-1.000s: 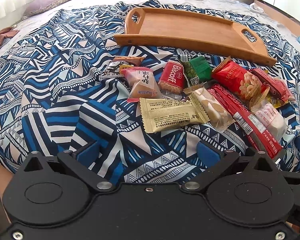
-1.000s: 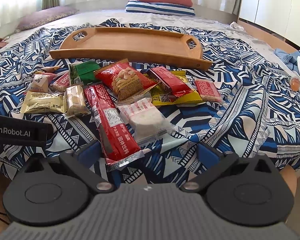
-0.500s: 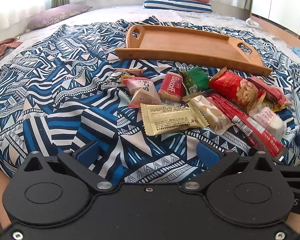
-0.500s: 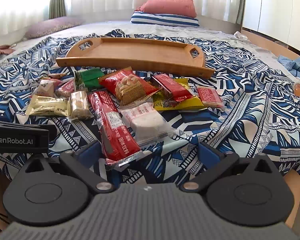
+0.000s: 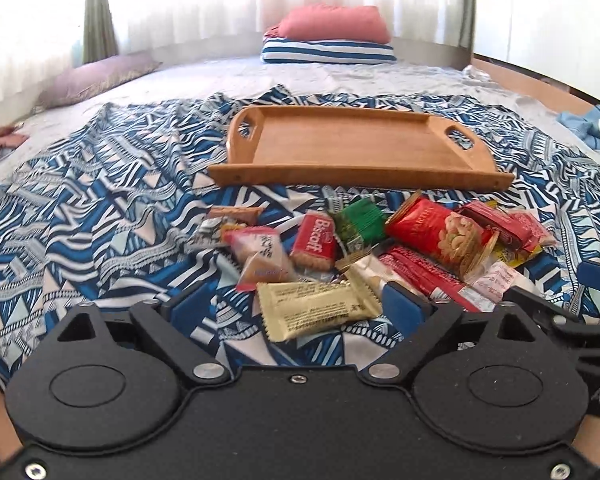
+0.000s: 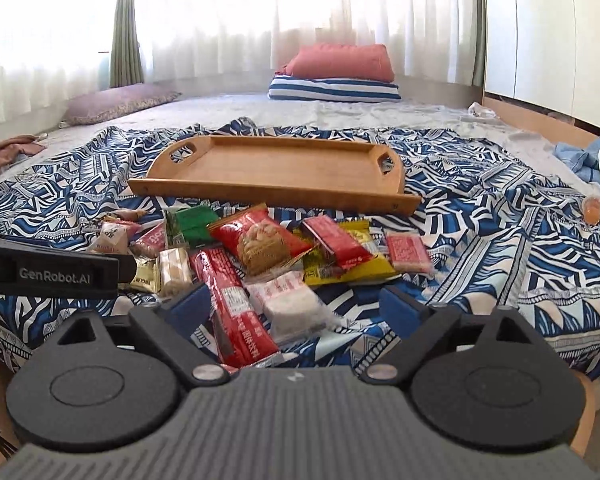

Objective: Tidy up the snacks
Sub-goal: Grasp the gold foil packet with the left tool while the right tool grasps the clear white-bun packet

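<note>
Hovering near the snacks [image 5: 380, 248], both grippers, left gripper [image 5: 296, 308] and right gripper [image 6: 296, 310], are closing, holding nothing. Next, a snack goes to the far tray [image 5: 356, 148].

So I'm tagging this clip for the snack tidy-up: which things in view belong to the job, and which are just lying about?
Belongs to the job:
- wooden tray, nothing in it
- snack pile in front of it: Biscoff packet, green packet, long red bar, beige bar

Just lying about:
- red pillow on striped pillow
- purple cushion
- patterned blue cloth
</note>
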`<state>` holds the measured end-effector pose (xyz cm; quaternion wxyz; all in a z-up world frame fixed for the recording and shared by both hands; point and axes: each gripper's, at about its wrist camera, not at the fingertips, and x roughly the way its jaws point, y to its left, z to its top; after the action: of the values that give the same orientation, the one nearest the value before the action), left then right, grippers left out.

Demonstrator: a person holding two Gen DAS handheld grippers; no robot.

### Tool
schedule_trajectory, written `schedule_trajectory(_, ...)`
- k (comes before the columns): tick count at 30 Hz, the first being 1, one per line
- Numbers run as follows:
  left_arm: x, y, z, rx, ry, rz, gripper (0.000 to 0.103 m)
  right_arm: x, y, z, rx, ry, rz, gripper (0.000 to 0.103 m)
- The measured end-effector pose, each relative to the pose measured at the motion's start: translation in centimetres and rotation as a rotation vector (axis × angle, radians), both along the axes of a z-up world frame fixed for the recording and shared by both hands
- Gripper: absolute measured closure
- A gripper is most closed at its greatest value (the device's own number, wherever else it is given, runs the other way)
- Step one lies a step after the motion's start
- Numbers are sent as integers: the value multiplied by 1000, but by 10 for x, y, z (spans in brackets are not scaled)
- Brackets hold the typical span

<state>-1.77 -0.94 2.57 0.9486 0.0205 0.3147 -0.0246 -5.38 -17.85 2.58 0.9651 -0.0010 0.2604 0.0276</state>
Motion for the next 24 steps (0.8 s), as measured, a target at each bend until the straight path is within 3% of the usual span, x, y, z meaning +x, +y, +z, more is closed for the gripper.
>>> schedule_trajectory(3, 2, -3, -1, -3, 5, -17, 16, 4, -4, -1, 8, 8, -14, 17)
schedule_trajectory(6, 5, -3, -4, -5, 20, -20, 27, 5, -6, -3, -7, 9, -32, 28)
schedule_trajectory(8, 6, -4, -6, 3, 32, -22, 55, 6, -6, -4, -19, 12, -35, 34)
schedule_trajectory(10, 7, -6, -9, 29, 38, -18, 62, 8, -6, -5, -27, 20, -38, 39)
schedule_trajectory(13, 6, -8, -11, 39, 36, -28, 58, 10, -7, -6, -30, 38, -49, 48)
schedule_trajectory(15, 7, -9, -12, 35, 39, -30, 48, 11, -7, -8, -29, 49, -44, 49)
schedule_trajectory(17, 8, -11, -14, 32, 41, -30, 28, 12, -6, -9, -33, 48, -37, 49)
schedule_trajectory(24, 14, -23, -20, 76, 32, -53, 27, 14, 0, -10, -61, 45, -10, 49)
